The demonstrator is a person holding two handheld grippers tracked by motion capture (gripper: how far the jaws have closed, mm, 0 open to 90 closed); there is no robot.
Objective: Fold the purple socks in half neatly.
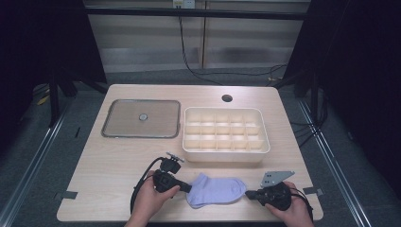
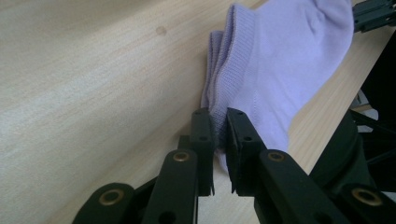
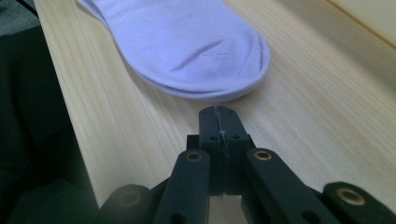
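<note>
You are working a pair of lilac socks [image 1: 217, 190], lying stacked flat near the near edge of the table [image 1: 118, 165], between your two hands and just in front of the divided organizer box [image 1: 226, 153]. Your left gripper [image 2: 219, 128] is pinching the ribbed cuff end of the socks [image 2: 275, 70], jaws nearly together with the folded fabric caught between the pads. Your right gripper [image 3: 219, 119] is resting with jaws pressed fully together on nothing, tip just short of the toe end [image 3: 196, 51], apparently not touching it. Judgement on handling: the socks are looking light, soft and limp, so they are likely going to sag, drape and drag on the wood if lifted from one end; the knit should be giving good friction, nothing fragile. The ribbed cuff is the thickest, firmest hold; at the toe, you are needing to catch both layers or the pair may be separating. Room: the near table edge is running close behind both grippers, so a slip could be dropping fabric off the table. The box wall is standing just beyond the socks, with the flat lid [image 1: 142, 118] at far left. Open wood is lying to the left and right.
</note>
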